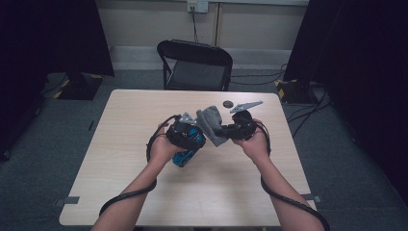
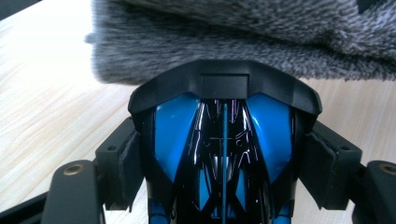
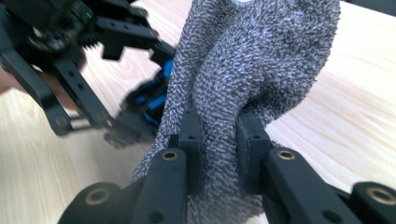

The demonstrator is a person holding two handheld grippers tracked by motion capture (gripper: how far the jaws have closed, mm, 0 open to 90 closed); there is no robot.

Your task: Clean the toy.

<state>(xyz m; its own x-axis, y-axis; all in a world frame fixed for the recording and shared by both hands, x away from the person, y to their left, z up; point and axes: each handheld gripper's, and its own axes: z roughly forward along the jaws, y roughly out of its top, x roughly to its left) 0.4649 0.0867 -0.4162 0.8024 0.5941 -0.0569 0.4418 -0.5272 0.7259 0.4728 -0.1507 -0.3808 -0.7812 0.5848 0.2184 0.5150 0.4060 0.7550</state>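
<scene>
Spanning the scene, the pale wooden tabletop (image 1: 144, 144) carries both hands at its middle, with a black folding chair (image 1: 195, 65) beyond its far edge. Held up between the hands, the grey fuzzy cloth (image 3: 252, 60) is pinched by the right tool (image 3: 218, 140), jaws nearly closed on a fold of it, while the left tool (image 2: 224, 154) clamps a blue-and-black toy car (image 2: 224, 140) from both sides, its nose just beside the cloth. A small dark disc (image 1: 228, 104) lies near the far edge.
</scene>
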